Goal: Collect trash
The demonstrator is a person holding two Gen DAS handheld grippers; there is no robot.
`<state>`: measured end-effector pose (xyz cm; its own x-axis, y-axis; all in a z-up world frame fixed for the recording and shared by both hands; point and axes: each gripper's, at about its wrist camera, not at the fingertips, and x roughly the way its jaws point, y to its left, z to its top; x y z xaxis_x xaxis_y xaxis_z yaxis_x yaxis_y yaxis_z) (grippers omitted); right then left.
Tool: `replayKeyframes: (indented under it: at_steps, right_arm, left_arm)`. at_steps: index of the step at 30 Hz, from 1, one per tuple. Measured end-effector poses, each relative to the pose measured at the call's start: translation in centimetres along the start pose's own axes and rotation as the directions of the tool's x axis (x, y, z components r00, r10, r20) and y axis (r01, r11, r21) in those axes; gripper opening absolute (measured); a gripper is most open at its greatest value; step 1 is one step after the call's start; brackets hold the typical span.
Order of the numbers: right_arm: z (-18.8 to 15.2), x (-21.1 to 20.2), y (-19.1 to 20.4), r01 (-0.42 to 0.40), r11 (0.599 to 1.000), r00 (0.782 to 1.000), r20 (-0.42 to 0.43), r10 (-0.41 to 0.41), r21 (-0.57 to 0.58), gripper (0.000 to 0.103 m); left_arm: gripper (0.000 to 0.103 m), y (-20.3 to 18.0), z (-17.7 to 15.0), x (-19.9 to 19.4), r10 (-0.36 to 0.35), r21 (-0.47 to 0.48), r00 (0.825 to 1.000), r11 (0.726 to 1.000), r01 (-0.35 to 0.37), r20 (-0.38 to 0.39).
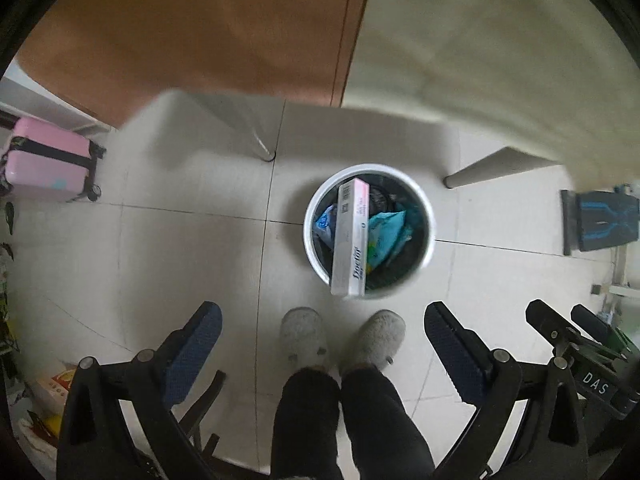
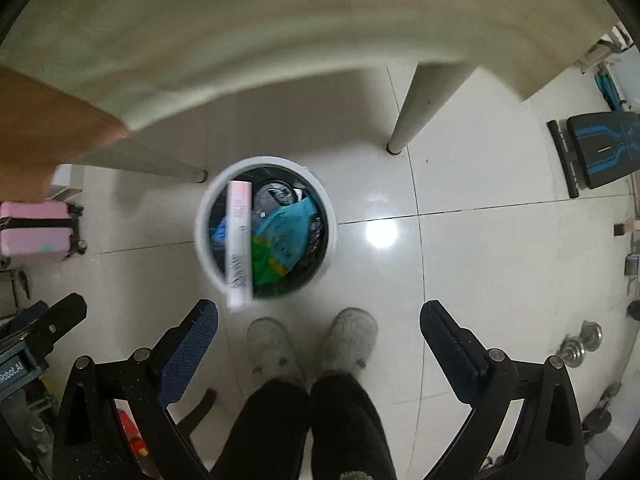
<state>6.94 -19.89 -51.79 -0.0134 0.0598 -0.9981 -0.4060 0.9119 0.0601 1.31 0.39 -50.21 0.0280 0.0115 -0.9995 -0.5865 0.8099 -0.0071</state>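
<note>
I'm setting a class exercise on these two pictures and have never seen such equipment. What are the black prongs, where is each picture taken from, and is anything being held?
A person holds a two-fingered grabbing tool in each hand, with a wide-angle camera on each tool looking down along its fingers. One picture comes from the left gripper, the other from the right gripper. Both are open and hold nothing. Below, on the tiled floor, stands a round white bin containing a long white box, which sticks out over the rim, and a teal wrapper. The grey slippers are the person's.

Black frames w/ blue jaws, grey slippers (image 1: pixel 340 340), black trousers (image 1: pixel 344 420)
</note>
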Motion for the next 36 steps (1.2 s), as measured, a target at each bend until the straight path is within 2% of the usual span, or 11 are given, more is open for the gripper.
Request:
replayKeyframes:
  at_steps: [5, 11, 13, 20, 24, 27, 36]
  right_arm:
    - [-1.8, -9.8, 1.2, -0.016, 1.0, 1.0, 0.003, 0.016, -0.005, 0.102]
    - [-4.5, -21.2, 2.0, -0.047, 0.999, 0.999, 0.027, 0.047, -0.004, 0.102]
    - [-5.3, -24.9, 2.1, -0.063, 0.998, 0.997, 0.047, 0.063, -0.01, 0.102]
    - [-8.0, -35.8, 1.1, -0.127, 0.991, 0.988, 0.09, 0.129, -0.029, 0.102]
    - [-9.5, -40.0, 0.8, -0.161, 0.986, 0.98, 0.116, 0.164, -0.04, 0.102]
    - [-10.7, -43.2, 0.8, -0.182, 0.982, 0.971, 0.149, 0.189, -0.06, 0.102]
    - [-12.4, -48.1, 1.3, -0.231, 0.967, 0.949, 0.192, 0.248, -0.106, 0.102]
  left_arm:
    - [0.103, -0.8, -1.4, -6.9, -0.017, 0.044, 1.0, 0.999, 0.017, 0.002]
    - [0.103, -1.5, -3.4, -16.9, -0.11, 0.077, 0.994, 0.991, 0.108, 0.019]
    - [0.103, -2.2, -4.0, -19.1, -0.127, 0.09, 0.991, 0.988, 0.124, 0.031]
    - [0.103, -2.8, -6.5, -26.6, -0.242, 0.123, 0.969, 0.964, 0.234, 0.056]
    - [0.103, -2.6, -7.8, -29.6, -0.303, 0.116, 0.95, 0.949, 0.293, 0.079]
    - [0.103, -2.4, -8.5, -31.7, -0.324, 0.117, 0.939, 0.943, 0.311, 0.112]
    - [0.103, -2.1, -10.0, -35.9, -0.375, 0.119, 0.909, 0.926, 0.358, 0.185]
